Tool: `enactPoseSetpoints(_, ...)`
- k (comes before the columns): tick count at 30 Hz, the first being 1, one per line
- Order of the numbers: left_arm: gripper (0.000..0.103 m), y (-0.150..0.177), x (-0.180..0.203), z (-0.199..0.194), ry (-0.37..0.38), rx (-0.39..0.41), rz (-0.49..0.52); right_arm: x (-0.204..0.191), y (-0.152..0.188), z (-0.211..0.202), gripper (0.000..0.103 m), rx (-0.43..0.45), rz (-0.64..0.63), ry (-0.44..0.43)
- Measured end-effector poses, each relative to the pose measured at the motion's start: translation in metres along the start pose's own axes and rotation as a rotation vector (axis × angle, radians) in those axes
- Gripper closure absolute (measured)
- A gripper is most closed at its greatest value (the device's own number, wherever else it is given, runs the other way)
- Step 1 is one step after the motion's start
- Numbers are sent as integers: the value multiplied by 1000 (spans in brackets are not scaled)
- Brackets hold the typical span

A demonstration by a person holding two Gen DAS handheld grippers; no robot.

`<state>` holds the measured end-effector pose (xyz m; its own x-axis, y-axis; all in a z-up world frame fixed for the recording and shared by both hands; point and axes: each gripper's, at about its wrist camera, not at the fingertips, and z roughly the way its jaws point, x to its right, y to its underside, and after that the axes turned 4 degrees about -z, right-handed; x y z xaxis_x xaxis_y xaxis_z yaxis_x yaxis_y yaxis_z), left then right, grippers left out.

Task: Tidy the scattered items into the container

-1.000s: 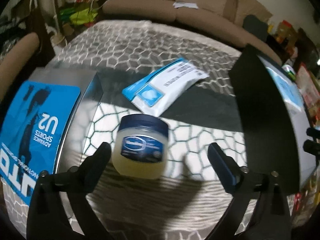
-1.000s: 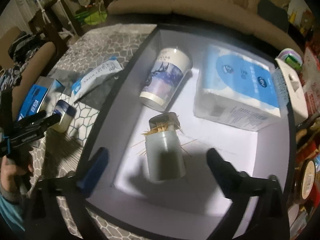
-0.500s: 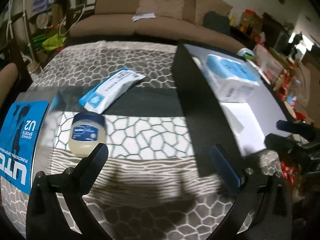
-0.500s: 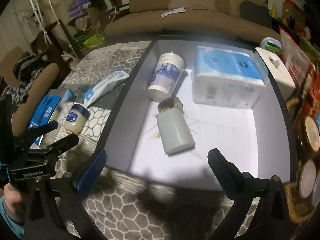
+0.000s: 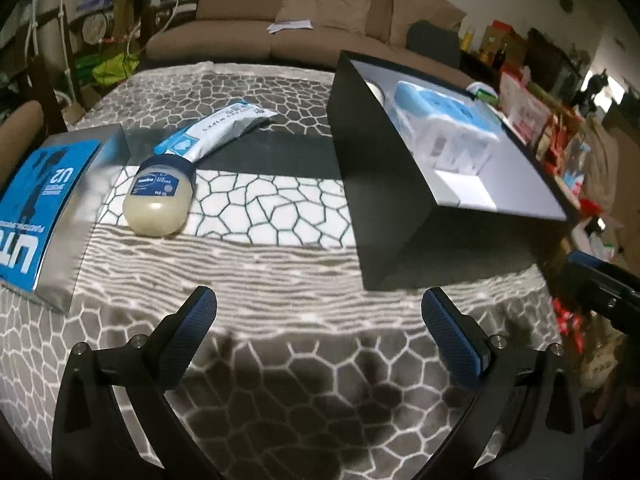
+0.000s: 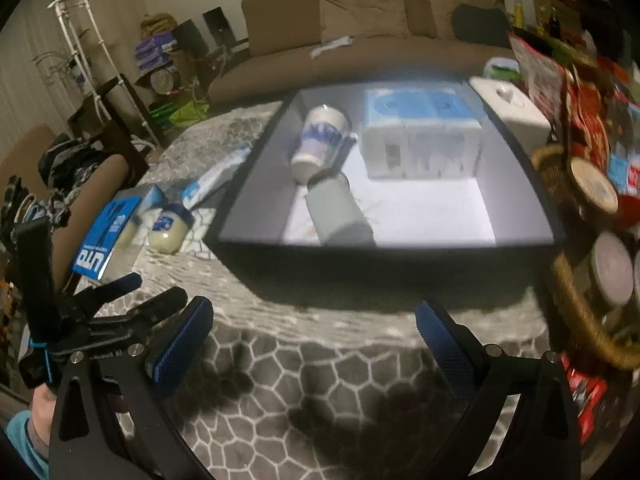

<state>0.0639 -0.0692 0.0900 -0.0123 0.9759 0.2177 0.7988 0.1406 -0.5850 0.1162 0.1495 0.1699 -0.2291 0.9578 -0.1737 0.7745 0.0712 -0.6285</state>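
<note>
Both grippers hung above the patterned surface [image 5: 280,240] with their fingers spread wide and nothing between them. From the left gripper [image 5: 318,312], the jar [image 5: 159,196] of petroleum jelly stood at about ten o'clock, well apart from the left finger [image 5: 192,332]. Just behind the jar, touching or nearly so, lay the wipes packet [image 5: 218,130], and a blue box [image 5: 44,196] sat at nine o'clock. The black container [image 5: 384,184] rose at one o'clock. From the right gripper [image 6: 312,320], the container [image 6: 256,184] lay at twelve o'clock, holding a cup [image 6: 320,140] on its side, a grey toothpick holder [image 6: 340,216] and a tissue pack [image 6: 420,132].
</note>
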Motion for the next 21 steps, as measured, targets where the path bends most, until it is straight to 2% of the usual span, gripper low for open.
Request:
enactPoseSetpoints(10, 0, 20, 21, 8, -94, 23, 60, 26, 41, 21, 0, 46, 66, 121)
enactPoseSetpoints(17, 0, 26, 22, 35, -154, 14, 73, 39, 56, 54, 0, 38, 72, 195)
enactPoseSetpoints(21, 0, 28, 26, 50, -157, 9, 83, 43, 63, 67, 0, 41, 70, 233)
